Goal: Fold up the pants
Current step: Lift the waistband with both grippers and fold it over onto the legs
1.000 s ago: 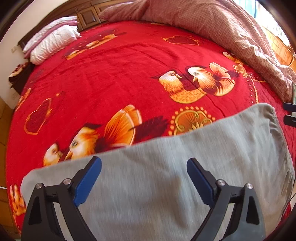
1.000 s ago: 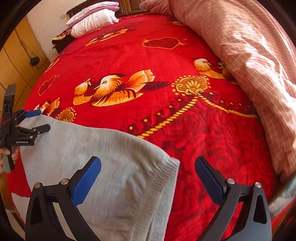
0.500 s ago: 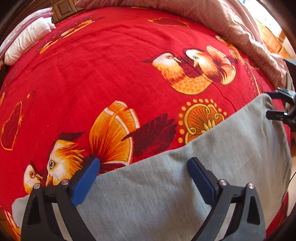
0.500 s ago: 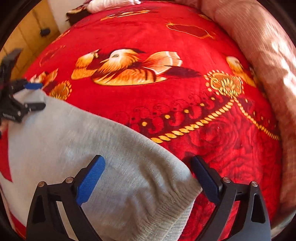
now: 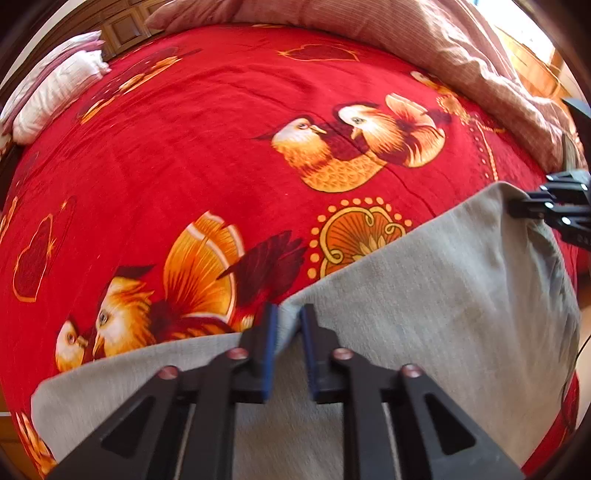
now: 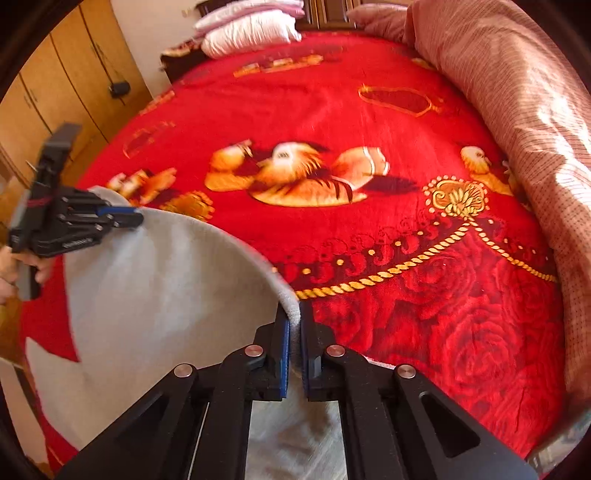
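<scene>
Both grippers, left [image 5: 287, 325] and right [image 6: 291, 325], have snapped from wide open to pinching the far edge of the pants [image 5: 424, 295]. Pants lie at the blanket's [image 5: 184, 147] 6 o'clock. A thin pinch could slip when lifted.

black grippers [image 5: 287, 321], blue-padded fingers [image 6: 283, 347], silver screws.

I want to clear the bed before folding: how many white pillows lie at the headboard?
2, stacked at the far corner by the headboard: a plain white pillow below and a pinkish-white pillow on top. More may be hidden behind the checked duvet.
</scene>
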### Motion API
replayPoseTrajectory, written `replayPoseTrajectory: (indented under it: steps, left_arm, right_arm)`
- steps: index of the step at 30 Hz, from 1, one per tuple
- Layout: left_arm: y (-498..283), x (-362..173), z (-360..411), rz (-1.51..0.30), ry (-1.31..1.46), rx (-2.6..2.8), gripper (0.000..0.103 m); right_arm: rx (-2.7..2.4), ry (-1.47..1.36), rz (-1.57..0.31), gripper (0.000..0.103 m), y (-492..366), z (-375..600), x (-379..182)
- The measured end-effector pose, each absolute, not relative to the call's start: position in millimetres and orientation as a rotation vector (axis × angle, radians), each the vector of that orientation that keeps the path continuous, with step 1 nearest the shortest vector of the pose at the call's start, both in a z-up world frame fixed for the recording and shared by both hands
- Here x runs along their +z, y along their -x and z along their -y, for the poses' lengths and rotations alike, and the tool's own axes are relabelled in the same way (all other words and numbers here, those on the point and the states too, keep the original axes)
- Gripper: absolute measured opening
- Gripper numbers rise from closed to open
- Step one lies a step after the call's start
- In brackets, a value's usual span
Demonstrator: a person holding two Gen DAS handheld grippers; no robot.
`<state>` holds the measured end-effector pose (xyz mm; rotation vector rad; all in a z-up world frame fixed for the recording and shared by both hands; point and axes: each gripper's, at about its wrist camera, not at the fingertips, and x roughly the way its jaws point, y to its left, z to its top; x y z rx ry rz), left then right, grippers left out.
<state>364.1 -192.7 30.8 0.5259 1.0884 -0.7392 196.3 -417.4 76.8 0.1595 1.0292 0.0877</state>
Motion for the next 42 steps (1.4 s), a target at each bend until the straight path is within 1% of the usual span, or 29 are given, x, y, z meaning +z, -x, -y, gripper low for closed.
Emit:
replayPoseTrajectory:
  steps: [1,3,11,18,25,30,36,42]
  left_arm:
    - [-362.3,33.6,189.3,-1.083,-0.517,-0.734,0.006]
    - [-354.9,39.1,184.7,-1.072,-0.504,-0.731,0.005]
    - [-321.3,74.4,150.5,-1.010,-0.393,-0.713,0.004]
    - [-267.3,98.7,111.0,-0.935,-0.320,-0.680,0.004]
    - [-213.4,110.7,82.5,-0.896,-0.265,-0.639,0.004]
    - [-165.8,117.2,70.7,-0.867,-0.257,-0.612,0.004]
    - [-102.9,114.9,59.2,-0.868,-0.223,-0.619,0.004]
    - [-54.0,83.6,51.5,-0.942,-0.210,-0.618,0.004]
  right_arm:
    - [0.095,-0.166,-1.020,0.006,-191.5,417.3,80.4]
    - [0.118,-0.180,-0.999,0.006,-179.9,414.4,89.7]
    - [0.179,-0.088,-0.944,0.006,-122.0,378.9,117.9]
    - [0.212,-0.062,-0.930,0.006,-81.4,360.2,120.7]
    - [0.238,-0.061,-0.911,0.006,-35.2,346.5,123.6]
    - [0.242,-0.082,-0.921,0.006,-4.5,345.0,114.6]
    - [0.240,-0.128,-0.970,0.006,27.7,348.3,87.5]
    - [0.206,-0.146,-1.022,0.006,41.5,348.5,56.6]
